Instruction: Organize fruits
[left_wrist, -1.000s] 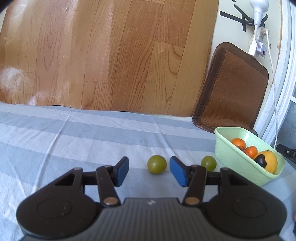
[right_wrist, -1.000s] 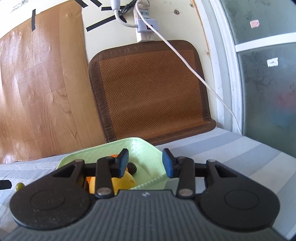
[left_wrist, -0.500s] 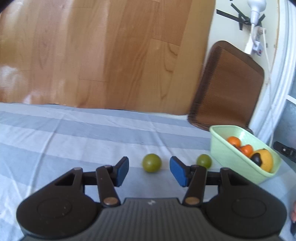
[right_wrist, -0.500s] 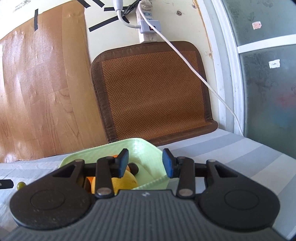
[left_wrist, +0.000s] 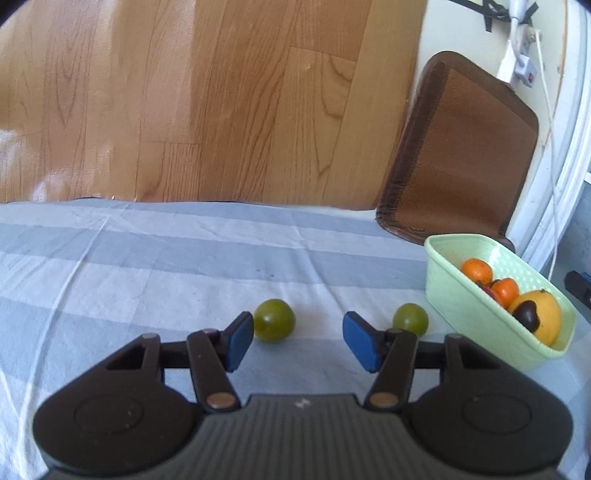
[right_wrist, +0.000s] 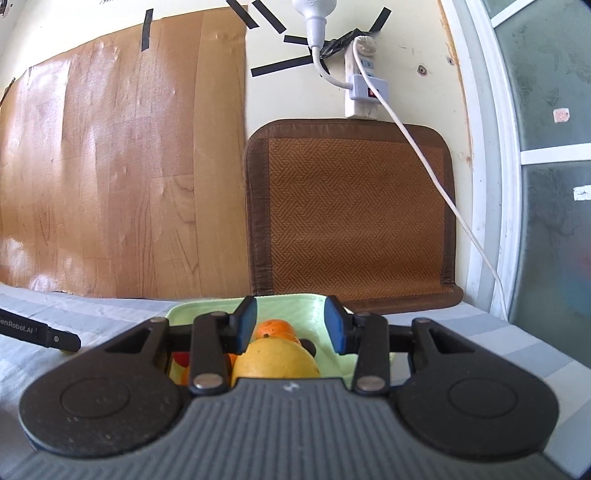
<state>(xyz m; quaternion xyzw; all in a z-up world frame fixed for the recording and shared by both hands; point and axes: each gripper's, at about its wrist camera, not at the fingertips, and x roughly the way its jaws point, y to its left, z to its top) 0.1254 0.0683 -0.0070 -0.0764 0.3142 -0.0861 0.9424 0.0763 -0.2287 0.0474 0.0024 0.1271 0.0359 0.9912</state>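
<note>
Two little green fruits sit out on the striped cloth, not yet put away: the left green fruit (left_wrist: 274, 319) and the right green fruit (left_wrist: 410, 319), which lies just beside the light green basket (left_wrist: 456, 308). A moment ago the left green fruit sat in the middle of the left hand-held gripper (left_wrist: 298, 341); now it sits close by the left blue pad, because the gripper has slid sideways toward the basket. Its jaws have opened a bit wider too, and they hold nothing. This may mean it is lining up on one of the green fruits, but I cannot tell which. The basket already holds small oranges (left_wrist: 477, 270), a big yellow fruit (left_wrist: 543, 314) and a dark fruit (left_wrist: 527, 314). The right hand-held gripper (right_wrist: 291, 328) hangs above the basket, partly open and holding nothing; it has turned, so the basket now looks level in its view. Behind the cloth are a wood-look wall, a brown woven mat (right_wrist: 354, 218) leaning on it, and a white cable (right_wrist: 436, 177) hanging from a power strip (right_wrist: 364, 86). Nothing lies between the green fruits and the basket, but the basket wall is tall, so a fruit must go up and over.
</note>
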